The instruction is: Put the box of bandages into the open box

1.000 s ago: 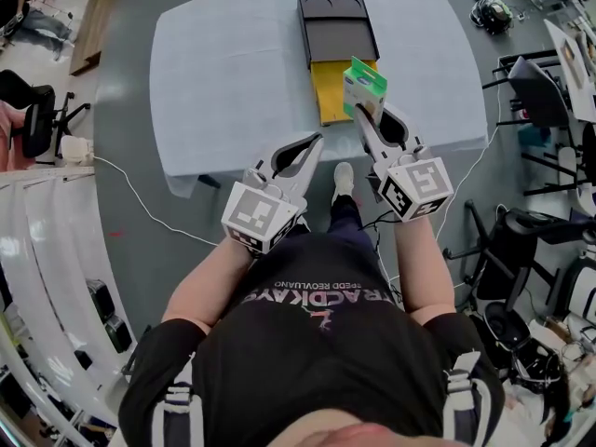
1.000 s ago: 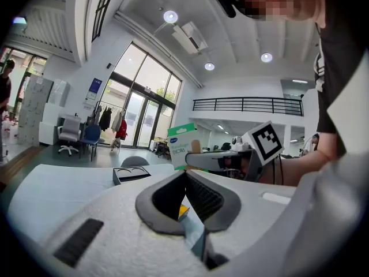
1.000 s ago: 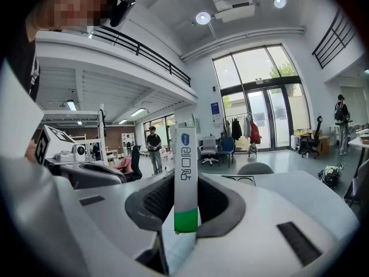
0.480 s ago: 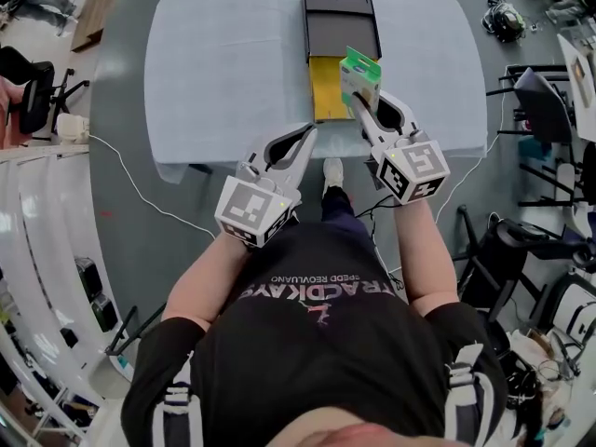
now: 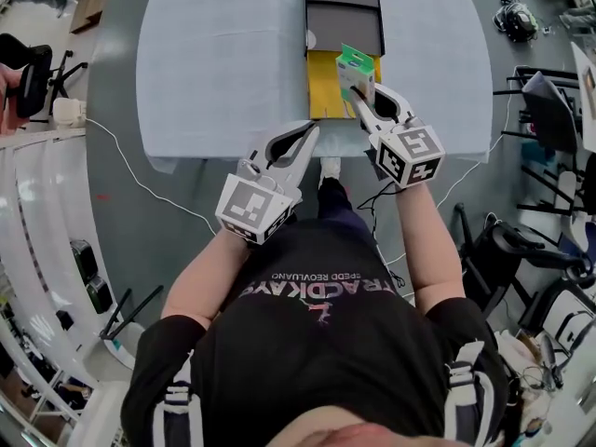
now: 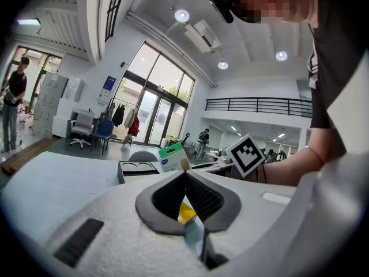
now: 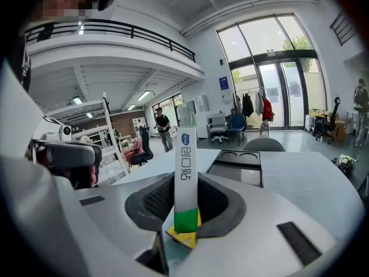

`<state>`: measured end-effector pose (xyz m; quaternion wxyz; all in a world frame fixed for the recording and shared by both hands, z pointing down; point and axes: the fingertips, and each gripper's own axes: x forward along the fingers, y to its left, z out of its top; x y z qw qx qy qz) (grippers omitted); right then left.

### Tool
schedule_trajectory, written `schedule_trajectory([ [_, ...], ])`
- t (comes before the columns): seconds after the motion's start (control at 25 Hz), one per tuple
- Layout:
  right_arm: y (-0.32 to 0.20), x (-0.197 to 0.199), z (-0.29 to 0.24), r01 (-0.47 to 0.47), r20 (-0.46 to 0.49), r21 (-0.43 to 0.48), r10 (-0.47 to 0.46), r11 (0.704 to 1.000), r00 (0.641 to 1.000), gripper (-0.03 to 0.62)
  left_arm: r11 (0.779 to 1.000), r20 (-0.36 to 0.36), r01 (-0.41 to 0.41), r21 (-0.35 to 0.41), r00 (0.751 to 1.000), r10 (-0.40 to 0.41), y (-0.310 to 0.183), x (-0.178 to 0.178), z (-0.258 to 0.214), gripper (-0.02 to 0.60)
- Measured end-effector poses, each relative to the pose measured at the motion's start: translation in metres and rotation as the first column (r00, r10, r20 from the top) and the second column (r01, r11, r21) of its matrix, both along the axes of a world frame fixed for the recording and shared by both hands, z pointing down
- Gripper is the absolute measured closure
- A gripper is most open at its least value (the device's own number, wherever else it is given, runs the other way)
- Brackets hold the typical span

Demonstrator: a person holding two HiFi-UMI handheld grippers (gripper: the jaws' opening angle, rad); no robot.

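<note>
The white-and-green box of bandages stands upright between the jaws of my right gripper, which is shut on it. It hangs above the yellow flap of the open black box at the table's far middle. In the right gripper view the bandage box rises narrow side on from the pads, with the black box beyond it. My left gripper hovers at the table's near edge, shut and holding nothing. Its view shows the bandage box and the black box ahead.
The pale table carries only the black box and its flap. A white cable runs over the grey floor on the left. Chairs and gear crowd the right side. A person stands far off to the left.
My right gripper has carried the bandage box a little left, further over the yellow flap. The left gripper has hardly moved. The head camera has shifted.
</note>
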<state>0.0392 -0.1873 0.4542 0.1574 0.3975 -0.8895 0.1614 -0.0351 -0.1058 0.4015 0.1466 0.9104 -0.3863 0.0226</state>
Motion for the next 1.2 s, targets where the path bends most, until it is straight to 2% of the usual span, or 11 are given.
schedule_trajectory([
  [0.44, -0.023, 0.012, 0.074, 0.09, -0.064, -0.158, -0.101, 0.983, 0.993, 0.503, 0.999, 0.021, -0.002, -0.036, 1.0, 0.003, -0.013, 0.024, 0.026, 0.565],
  [0.72, -0.031, 0.017, 0.117, 0.173, -0.106, -0.256, -0.206, 0.951, 0.973, 0.503, 0.998, 0.037, 0.029, -0.064, 0.999, -0.027, -0.026, 0.036, 0.046, 0.566],
  [0.92, -0.028, 0.011, 0.144, 0.257, -0.137, -0.346, -0.32, 0.902, 0.937, 0.503, 0.994, 0.041, 0.057, -0.09, 0.998, -0.053, -0.032, 0.041, 0.057, 0.565],
  [1.2, -0.019, 0.005, 0.172, 0.355, -0.162, -0.488, -0.482, 0.797, 0.861, 0.503, 0.987, 0.035, 0.097, -0.126, 0.995, -0.093, -0.035, 0.043, 0.065, 0.566],
])
